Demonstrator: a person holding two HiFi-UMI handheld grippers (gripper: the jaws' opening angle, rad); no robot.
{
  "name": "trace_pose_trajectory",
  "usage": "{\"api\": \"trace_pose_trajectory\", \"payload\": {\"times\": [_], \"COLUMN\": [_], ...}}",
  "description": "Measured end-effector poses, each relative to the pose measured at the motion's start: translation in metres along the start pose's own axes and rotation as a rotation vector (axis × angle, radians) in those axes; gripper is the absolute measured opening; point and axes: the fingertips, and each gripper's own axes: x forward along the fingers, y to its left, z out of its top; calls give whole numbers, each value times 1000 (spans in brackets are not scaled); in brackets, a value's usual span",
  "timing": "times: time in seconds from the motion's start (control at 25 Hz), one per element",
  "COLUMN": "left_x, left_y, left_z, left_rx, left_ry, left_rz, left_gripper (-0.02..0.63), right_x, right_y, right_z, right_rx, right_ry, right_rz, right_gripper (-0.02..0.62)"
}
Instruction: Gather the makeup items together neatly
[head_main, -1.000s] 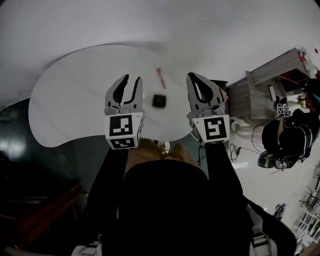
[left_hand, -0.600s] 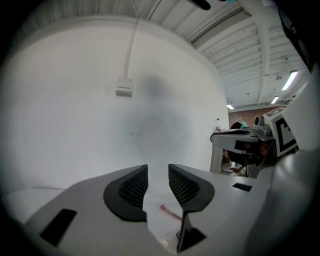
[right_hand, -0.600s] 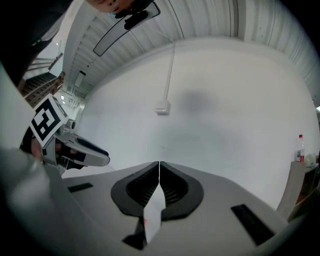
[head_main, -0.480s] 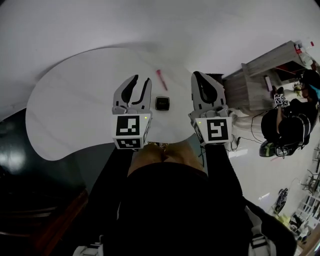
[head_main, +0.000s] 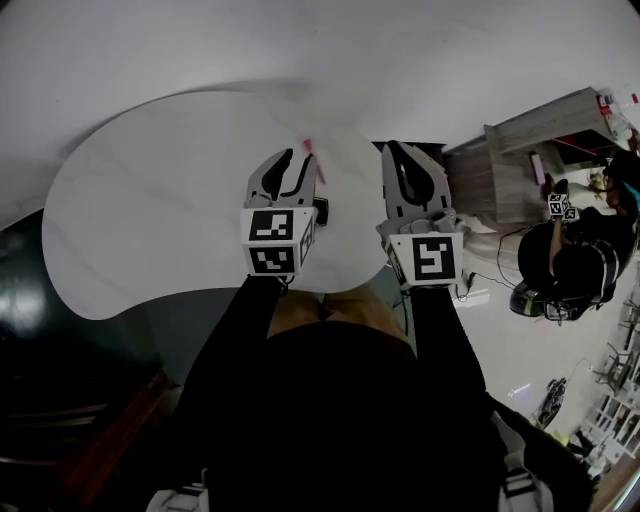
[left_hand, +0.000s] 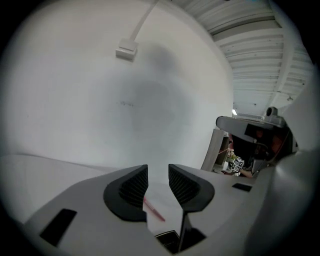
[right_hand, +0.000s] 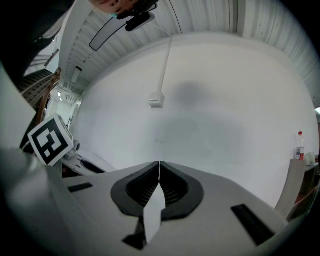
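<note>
White curved table (head_main: 150, 220), plain white wall (left_hand: 125, 100), wooden cabinet (head_main: 520, 165)

Smooth matt white table (head_main: 150, 220), glossy black compact (left_hand: 167, 241), pink plastic stick (left_hand: 154, 209)

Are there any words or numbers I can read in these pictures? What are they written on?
No readable words or numbers anywhere.
Marker cube on the left gripper: black-and-white squares, a pattern, not letters.
Marker cube on the right gripper: also only a pattern.
Bottle at the right edge: any print is too small to read.
</note>
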Motion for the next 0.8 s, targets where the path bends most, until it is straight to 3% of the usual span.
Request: {"api": "trace_pose_trajectory", "payload": {"times": [0.28,0.8], "left_x": [53,112], "left_y": [-5,12], "left_z": [-54,-145], "left_rx": [-67,-94], "left_ry": [148,407], "left_rz": [105,270], "left_gripper": [147,172], "right_x": [12,18], "right_y": [-48,-113], "right_z": [-20,-55], "right_rx": [20,50], "right_ry": [25,41], "right_rz": [51,113], "right_gripper": [28,28]}}
